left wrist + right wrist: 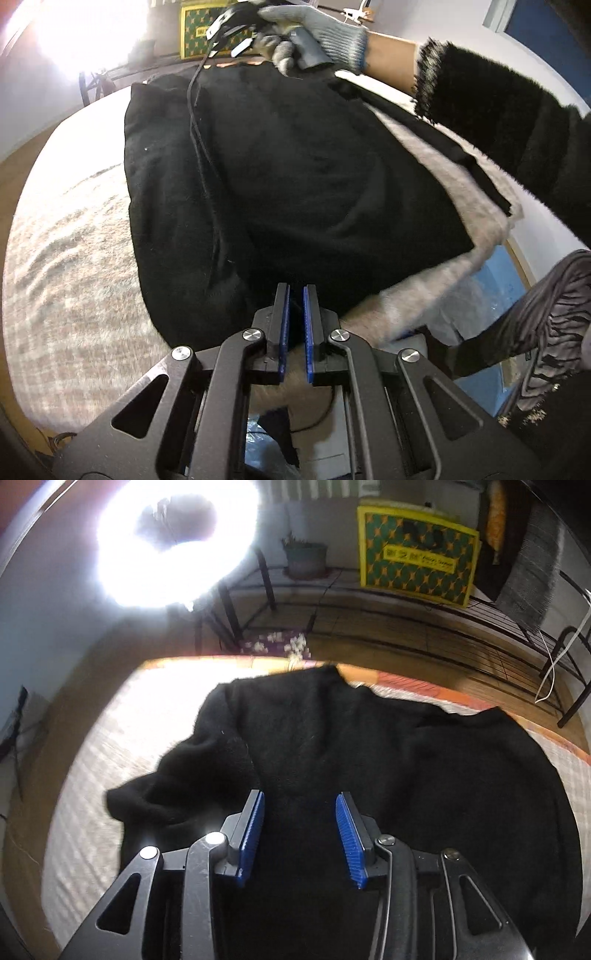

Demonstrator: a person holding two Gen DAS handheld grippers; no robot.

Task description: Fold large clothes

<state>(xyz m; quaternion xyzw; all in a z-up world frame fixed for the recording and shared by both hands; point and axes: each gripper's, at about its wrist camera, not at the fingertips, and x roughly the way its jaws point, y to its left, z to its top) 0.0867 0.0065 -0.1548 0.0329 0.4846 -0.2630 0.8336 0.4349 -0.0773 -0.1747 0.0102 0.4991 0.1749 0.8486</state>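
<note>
A large black garment [280,177] lies spread over a pale fuzzy blanket [74,266] on a bed. In the left wrist view my left gripper [295,291] has its blue pads nearly together, pinching the garment's near edge. The right gripper [236,33] shows at the top of that view, held by a gloved hand beyond the garment's far edge. In the right wrist view my right gripper [300,801] is open with its blue pads wide apart, just above the garment [369,757]. One sleeve [155,797] lies bunched to the left.
A bright ring light [177,542] glares at upper left. A yellow-green box [417,565], a plant pot [306,557] and metal racks stand beyond the bed. My black-sleeved arm [509,129] crosses the right. The blanket's edge [443,273] hangs over the bed's right side.
</note>
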